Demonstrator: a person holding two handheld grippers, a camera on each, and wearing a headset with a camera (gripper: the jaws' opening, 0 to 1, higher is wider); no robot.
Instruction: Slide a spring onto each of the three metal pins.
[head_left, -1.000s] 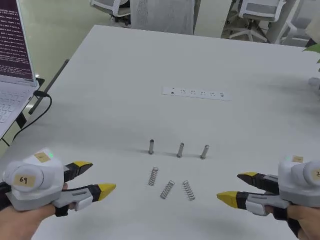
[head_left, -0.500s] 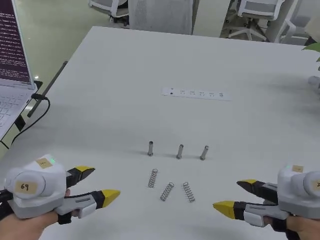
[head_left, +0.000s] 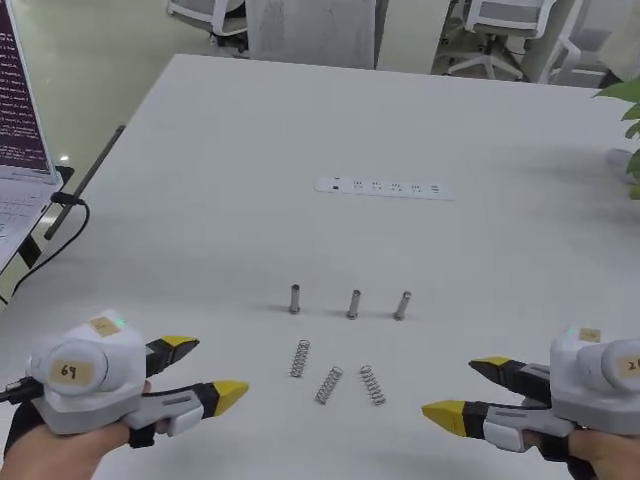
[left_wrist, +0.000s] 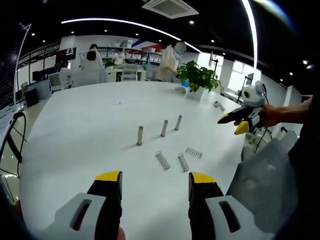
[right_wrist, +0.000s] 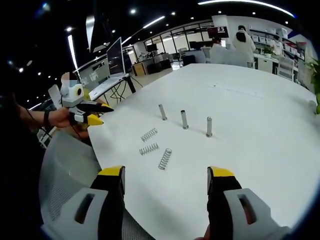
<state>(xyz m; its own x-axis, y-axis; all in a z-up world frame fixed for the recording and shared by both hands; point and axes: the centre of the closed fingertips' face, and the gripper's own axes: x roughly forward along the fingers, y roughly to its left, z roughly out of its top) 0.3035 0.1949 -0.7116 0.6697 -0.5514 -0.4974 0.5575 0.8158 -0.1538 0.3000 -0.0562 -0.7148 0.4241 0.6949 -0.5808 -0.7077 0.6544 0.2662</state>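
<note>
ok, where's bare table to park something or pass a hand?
Bare: table between the three pins and the power strip, and beyond the strip. Also either side of the pins. Crowded: springs just before the pins, between left tongs and right tongs.

1. An open-plan office: swivel chairs stand beyond the long white surface, far ahead of the jaws.
2. A laptop sits far left of the jaws; a socket strip lies ahead.
</note>
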